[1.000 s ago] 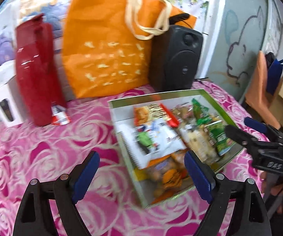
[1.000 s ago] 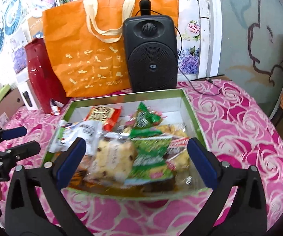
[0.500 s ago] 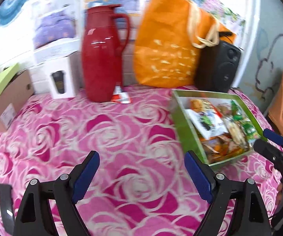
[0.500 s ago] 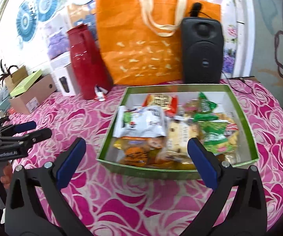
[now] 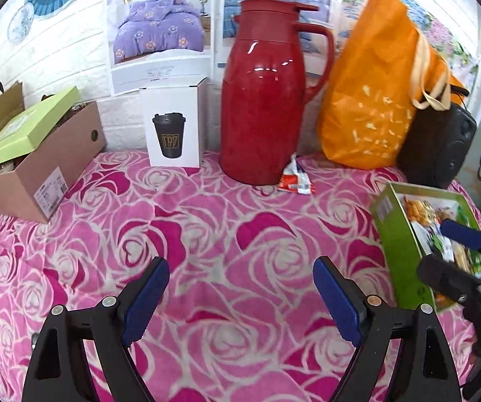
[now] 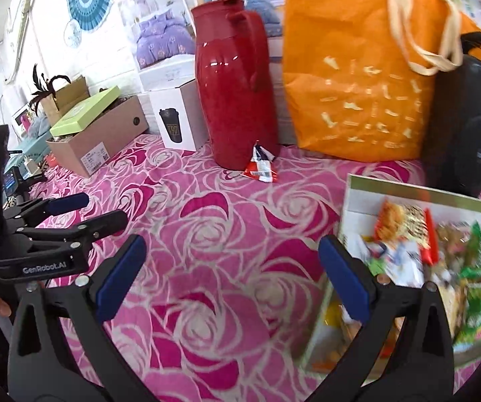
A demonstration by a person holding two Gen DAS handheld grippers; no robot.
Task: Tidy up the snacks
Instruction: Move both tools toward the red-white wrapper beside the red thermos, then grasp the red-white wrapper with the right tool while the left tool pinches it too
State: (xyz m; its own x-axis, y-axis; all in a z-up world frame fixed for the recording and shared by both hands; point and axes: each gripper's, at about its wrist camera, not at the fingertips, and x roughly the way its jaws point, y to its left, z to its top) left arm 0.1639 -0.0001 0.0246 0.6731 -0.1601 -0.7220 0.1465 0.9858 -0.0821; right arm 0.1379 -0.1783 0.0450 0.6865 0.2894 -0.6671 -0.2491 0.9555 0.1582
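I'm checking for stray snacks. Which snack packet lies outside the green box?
The red-and-white packet on the pink cloth, at the foot of the red jug. All the other snacks sit inside the green box.

A lived-in home room — rose-patterned blanket, bedding posters on the wall, red thermos jug.
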